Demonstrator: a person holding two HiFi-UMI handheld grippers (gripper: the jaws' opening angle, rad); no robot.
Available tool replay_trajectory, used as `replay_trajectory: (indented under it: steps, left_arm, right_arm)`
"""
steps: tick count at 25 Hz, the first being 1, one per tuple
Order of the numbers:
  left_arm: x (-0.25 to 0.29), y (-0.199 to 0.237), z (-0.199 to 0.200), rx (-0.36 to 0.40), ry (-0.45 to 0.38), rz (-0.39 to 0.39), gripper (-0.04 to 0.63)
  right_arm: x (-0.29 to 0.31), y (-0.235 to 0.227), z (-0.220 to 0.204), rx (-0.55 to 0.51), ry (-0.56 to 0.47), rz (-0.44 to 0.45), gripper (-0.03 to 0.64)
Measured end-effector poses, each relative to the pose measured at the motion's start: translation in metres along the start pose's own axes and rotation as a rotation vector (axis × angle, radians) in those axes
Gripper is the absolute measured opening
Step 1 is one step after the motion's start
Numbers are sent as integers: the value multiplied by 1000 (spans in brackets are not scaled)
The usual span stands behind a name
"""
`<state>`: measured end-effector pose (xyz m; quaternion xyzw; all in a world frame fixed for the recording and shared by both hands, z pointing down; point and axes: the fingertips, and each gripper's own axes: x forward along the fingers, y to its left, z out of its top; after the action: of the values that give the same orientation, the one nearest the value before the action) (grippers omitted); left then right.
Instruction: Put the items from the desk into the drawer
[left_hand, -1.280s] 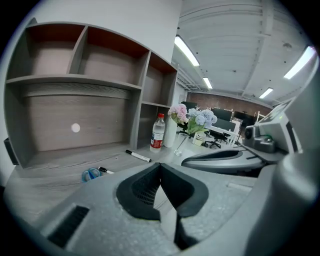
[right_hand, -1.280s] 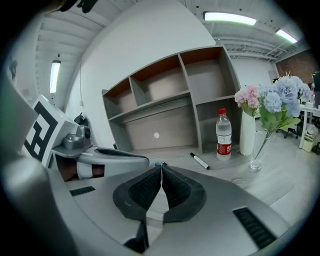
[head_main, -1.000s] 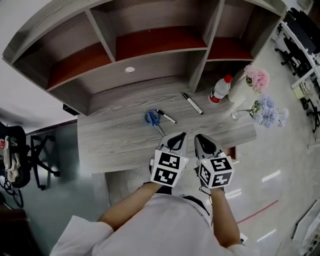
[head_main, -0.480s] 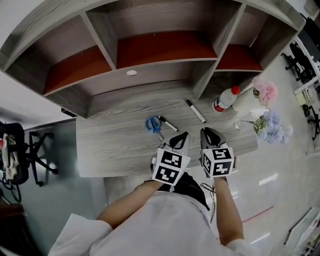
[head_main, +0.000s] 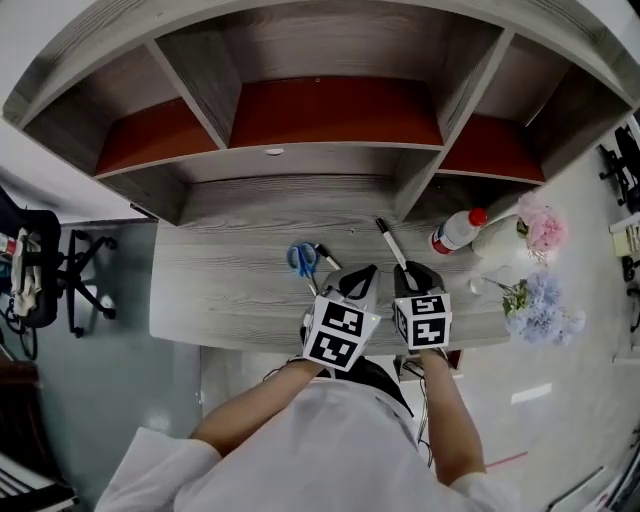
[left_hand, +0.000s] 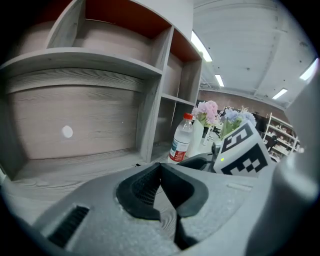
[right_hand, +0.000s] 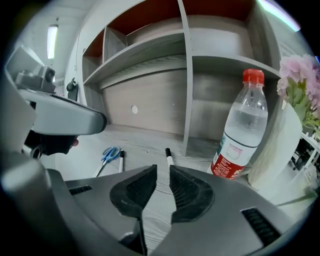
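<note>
- The scissors (head_main: 303, 260), short marker (head_main: 327, 256) and long marker (head_main: 390, 240) lay loose on the desk (head_main: 230, 290); I saw no drawer.
- I held the 2 grippers level, side by side above the near edge, aimed at them, likely lining up a pick.
- The left gripper (head_main: 362, 272) had its jaw tips touching, empty; the right gripper (head_main: 415, 272) showed a sliver of gap, empty.
</note>
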<state>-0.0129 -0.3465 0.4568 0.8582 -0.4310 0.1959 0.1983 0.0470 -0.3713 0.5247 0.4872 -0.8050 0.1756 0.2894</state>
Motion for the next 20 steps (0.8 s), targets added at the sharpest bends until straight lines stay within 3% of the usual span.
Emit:
replay_trajectory:
  steps: [2, 20]
  left_arm:
    - [5, 1, -1, -9, 9, 19, 3]
    - [17, 9, -12, -50, 51, 144, 3]
  right_arm:
    - [9, -2, -6, -8, 25, 31, 96]
    - [63, -27, -40, -35, 161, 90, 103]
